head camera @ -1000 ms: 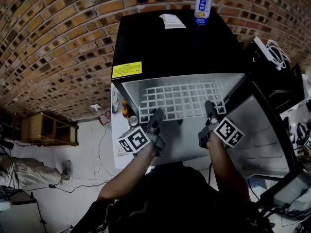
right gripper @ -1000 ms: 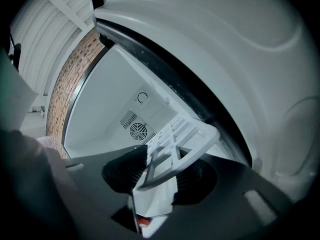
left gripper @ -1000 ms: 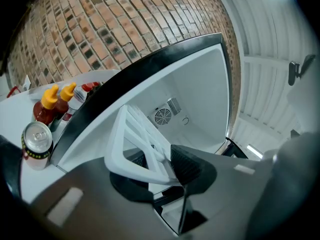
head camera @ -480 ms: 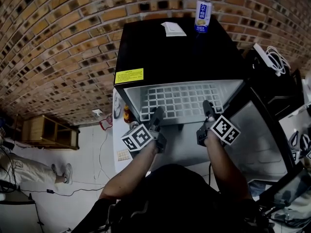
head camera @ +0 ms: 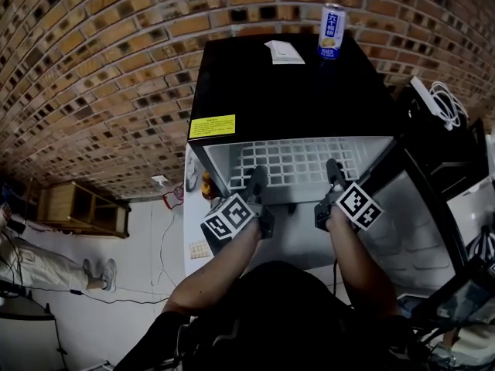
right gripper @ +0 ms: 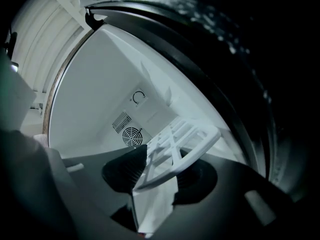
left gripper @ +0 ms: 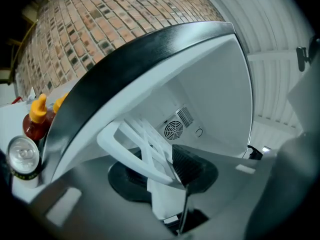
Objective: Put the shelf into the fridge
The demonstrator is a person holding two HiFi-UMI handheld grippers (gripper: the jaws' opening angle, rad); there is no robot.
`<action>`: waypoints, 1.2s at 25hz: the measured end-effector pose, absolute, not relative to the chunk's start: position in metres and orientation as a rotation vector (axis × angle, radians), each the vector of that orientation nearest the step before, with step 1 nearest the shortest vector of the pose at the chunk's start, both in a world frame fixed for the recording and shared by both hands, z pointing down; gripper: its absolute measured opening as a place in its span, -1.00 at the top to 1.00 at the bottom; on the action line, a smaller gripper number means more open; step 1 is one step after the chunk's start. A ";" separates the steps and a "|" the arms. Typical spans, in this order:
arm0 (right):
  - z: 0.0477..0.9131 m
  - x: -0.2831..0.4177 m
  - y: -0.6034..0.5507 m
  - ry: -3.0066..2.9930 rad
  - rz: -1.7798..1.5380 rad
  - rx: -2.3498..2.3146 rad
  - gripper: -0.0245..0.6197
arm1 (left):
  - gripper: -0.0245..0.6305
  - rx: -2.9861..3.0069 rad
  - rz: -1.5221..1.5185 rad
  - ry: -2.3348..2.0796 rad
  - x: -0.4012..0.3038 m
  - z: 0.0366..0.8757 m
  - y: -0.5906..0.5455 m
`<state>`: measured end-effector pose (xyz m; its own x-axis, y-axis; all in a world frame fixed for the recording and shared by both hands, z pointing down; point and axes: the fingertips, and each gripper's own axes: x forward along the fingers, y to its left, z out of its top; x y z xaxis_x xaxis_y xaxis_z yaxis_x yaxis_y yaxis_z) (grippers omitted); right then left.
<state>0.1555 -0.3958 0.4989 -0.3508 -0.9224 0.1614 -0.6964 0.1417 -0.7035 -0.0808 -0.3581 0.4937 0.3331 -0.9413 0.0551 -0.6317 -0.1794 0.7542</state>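
Within the fridge (head camera: 286, 91), shelf (head camera: 294, 161) edge at mouth, open room above

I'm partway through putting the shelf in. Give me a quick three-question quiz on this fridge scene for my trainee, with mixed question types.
1. True or false: a can stands on top of the fridge.
2. What lies between the right gripper's jaws? A) the white shelf's front rim B) the can C) nothing
3. Fill in: the yellow label sits at the fridge top's front-___ corner.
Key: 1 true; 2 A; 3 left.
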 end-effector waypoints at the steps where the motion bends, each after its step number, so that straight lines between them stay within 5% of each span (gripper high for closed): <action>1: 0.499 0.156 -0.397 2.112 -1.028 -1.571 0.40 | 0.56 1.906 -0.571 -1.386 -0.080 0.494 -0.359; 30: 0.500 0.152 -0.434 2.055 -0.952 -1.681 0.36 | 0.55 1.876 -0.609 -1.557 -0.090 0.493 -0.396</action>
